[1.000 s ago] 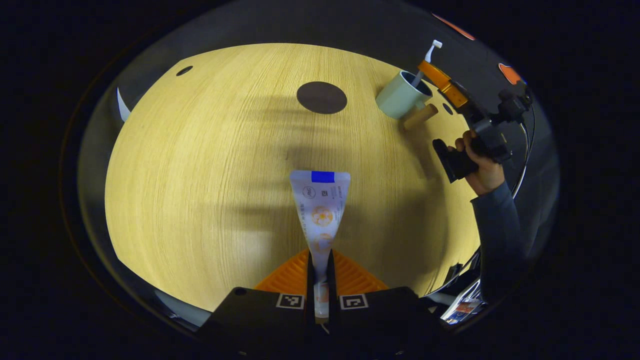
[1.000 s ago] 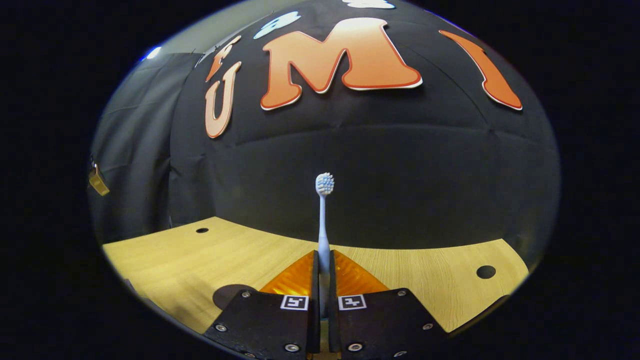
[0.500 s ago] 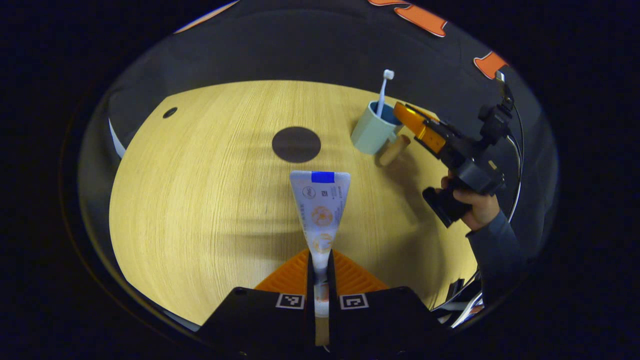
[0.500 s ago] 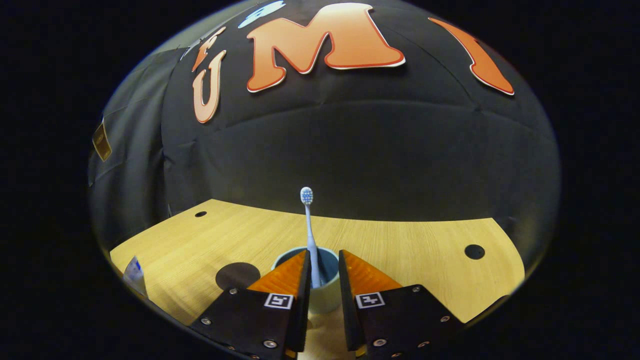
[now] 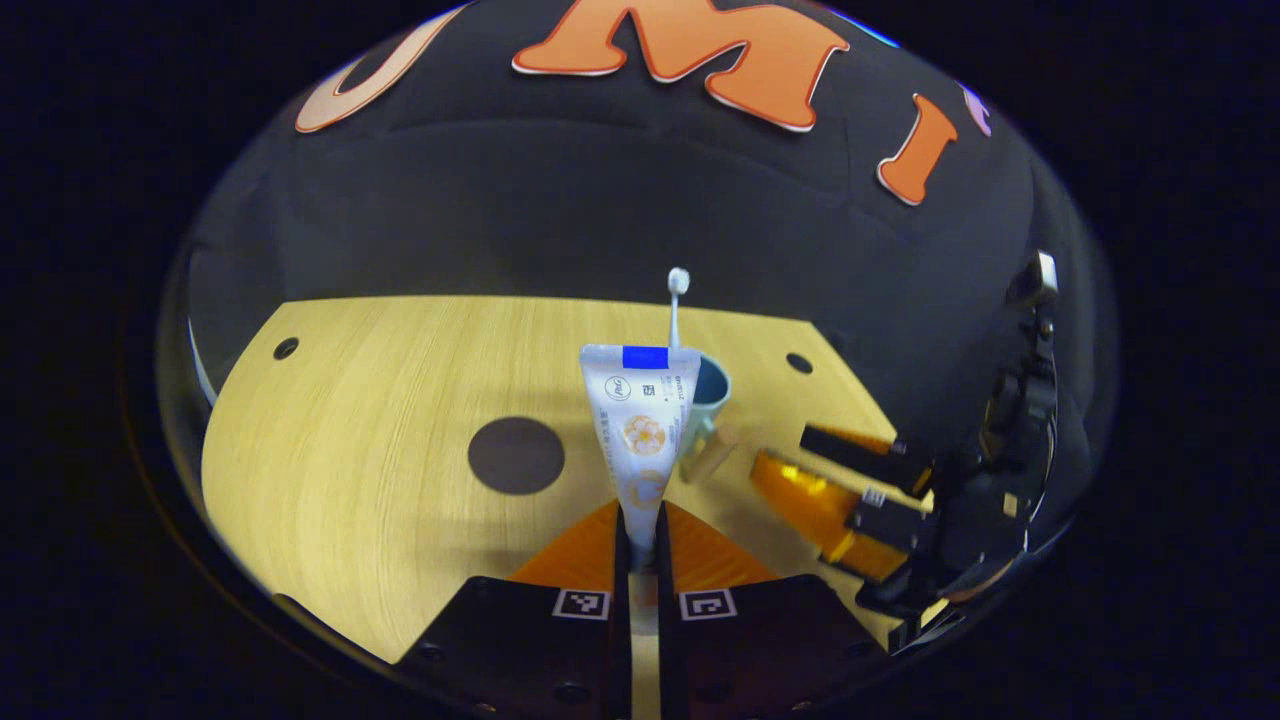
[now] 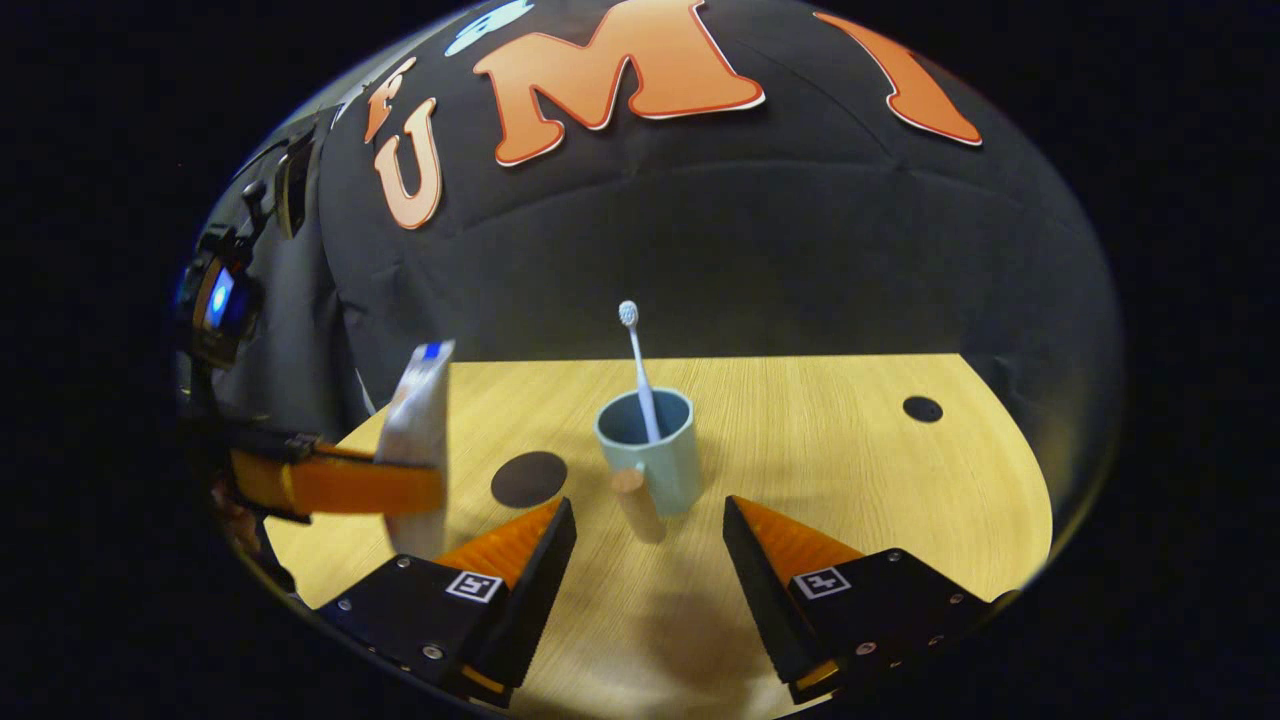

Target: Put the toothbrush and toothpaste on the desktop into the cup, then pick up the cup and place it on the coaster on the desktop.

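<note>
Left gripper view, left to right. Desktop (image 5: 330, 420) is light wood grain. The dark round coaster (image 5: 516, 455) lies flat at about 9 o'clock from the left gripper (image 5: 640, 520), bare. The left gripper's fingers are pinched tight on the toothpaste (image 5: 640, 420); the tube stands upright out of them, flat crimped end with a blue band at 12 o'clock. Just behind the tube, at roughly 1 o'clock, stands the cup (image 5: 708, 392), partly hidden by it, with its wooden handle (image 5: 712, 455) pointing toward the camera. The toothbrush (image 5: 676, 300) rises from the cup, head at 12 o'clock. At 3 o'clock the right gripper (image 5: 800, 455) is off the table, fingers spread wide, nothing between them.

Right gripper view, left to right. At 9 o'clock the left gripper (image 6: 420, 487) comes in from the side, clamped on the toothpaste (image 6: 418, 440), which is held above the desktop (image 6: 850, 450), well apart from the cup. Coaster (image 6: 528, 478) sits at 10 o'clock from the right gripper (image 6: 648, 520), beside the cup and not touching it. Cup (image 6: 648, 450) stands upright at 12 o'clock, handle (image 6: 634, 505) toward the camera; toothbrush (image 6: 640, 370) leans inside it, bristles up. The right gripper's fingers are wide apart and empty, near the cup without touching it.
</note>
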{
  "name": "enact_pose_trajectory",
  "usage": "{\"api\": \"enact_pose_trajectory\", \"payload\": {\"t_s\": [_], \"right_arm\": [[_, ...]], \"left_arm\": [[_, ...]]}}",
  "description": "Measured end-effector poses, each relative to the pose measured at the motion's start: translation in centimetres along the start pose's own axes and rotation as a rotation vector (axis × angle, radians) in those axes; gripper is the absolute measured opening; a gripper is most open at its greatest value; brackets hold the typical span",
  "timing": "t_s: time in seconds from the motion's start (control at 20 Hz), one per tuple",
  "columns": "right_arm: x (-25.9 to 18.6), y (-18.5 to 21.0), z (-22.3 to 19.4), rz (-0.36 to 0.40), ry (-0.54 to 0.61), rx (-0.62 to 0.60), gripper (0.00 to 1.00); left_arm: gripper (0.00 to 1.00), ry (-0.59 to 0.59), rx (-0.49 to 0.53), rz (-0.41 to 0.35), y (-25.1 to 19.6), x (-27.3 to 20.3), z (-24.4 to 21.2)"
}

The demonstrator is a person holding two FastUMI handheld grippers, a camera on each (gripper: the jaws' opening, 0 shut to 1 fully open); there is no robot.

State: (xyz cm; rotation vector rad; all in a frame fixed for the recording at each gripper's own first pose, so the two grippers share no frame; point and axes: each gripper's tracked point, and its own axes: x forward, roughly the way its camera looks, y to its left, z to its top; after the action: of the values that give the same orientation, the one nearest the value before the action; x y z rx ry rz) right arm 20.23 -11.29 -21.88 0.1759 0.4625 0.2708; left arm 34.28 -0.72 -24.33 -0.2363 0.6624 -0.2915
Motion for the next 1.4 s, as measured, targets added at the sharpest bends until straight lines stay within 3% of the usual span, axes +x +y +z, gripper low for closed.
{"api": "enact_pose_trajectory", "payload": {"t_s": [0.3,0.6,0.8,1.4], "right_arm": [[-2.9,1.9,-3.1,0.03,0.066,0.021,0.98],[-4.1,0.4,-3.9,0.007,0.086,0.057,0.98],[-4.1,-0.9,-3.5,-0.014,0.073,0.065,0.99],[-3.2,-2.3,-3.4,-0.024,0.057,0.067,0.99]], "left_arm": [[0.11,-0.246,0.038,-0.032,-1.6,3.7,6.3],[0.11,-0.434,0.08,-0.057,-3.5,6.3,10.5],[0.11,-0.537,0.078,-0.03,-2.9,8.1,12.5],[0.11,-0.566,0.169,0.045,-3.0,12.3,9.2]]}}
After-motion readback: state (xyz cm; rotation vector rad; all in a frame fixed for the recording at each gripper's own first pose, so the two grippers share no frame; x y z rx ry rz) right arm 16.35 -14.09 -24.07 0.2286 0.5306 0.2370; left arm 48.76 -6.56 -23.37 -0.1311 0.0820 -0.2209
